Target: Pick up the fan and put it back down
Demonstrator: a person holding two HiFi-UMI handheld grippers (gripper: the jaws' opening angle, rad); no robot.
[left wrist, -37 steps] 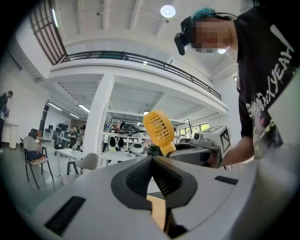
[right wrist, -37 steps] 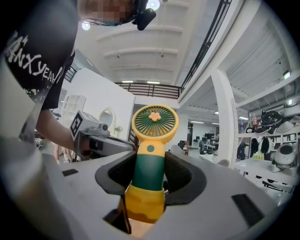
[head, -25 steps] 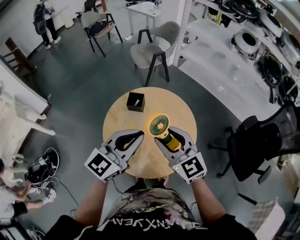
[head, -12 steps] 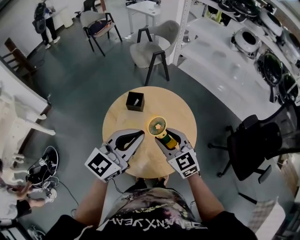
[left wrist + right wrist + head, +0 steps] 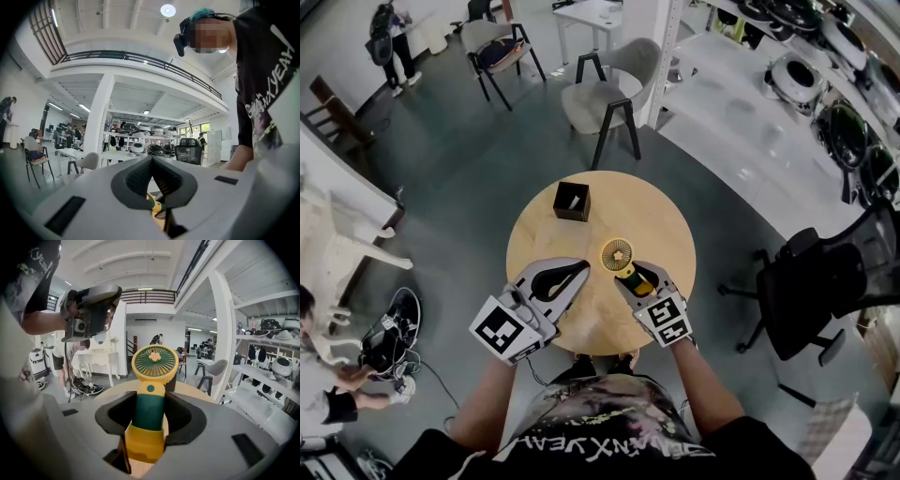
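Observation:
A small handheld fan [image 5: 617,252], with a yellow round head, green handle and yellow base, stands near the middle of the round wooden table [image 5: 661,211]. My right gripper [image 5: 636,274] is shut on its handle. The right gripper view shows the fan [image 5: 154,361] upright between the dark pads [image 5: 183,416] of the right gripper [image 5: 149,414], base low over the wood. Whether the base touches the table I cannot tell. To the left, my left gripper [image 5: 579,268] hangs over the table's front left, shut and holding nothing. Its jaws meet in the left gripper view [image 5: 151,174].
A black open box [image 5: 572,202] sits at the table's far left. Behind the table stands a grey chair [image 5: 605,98], to the right a black office chair [image 5: 816,291]. White shelving [image 5: 787,84] runs along the right. A person crouches on the floor at left [image 5: 328,375].
My right gripper has come down toward the tabletop with the fan in it, and the fan now looks smaller and lower. The left gripper has stayed where it was.

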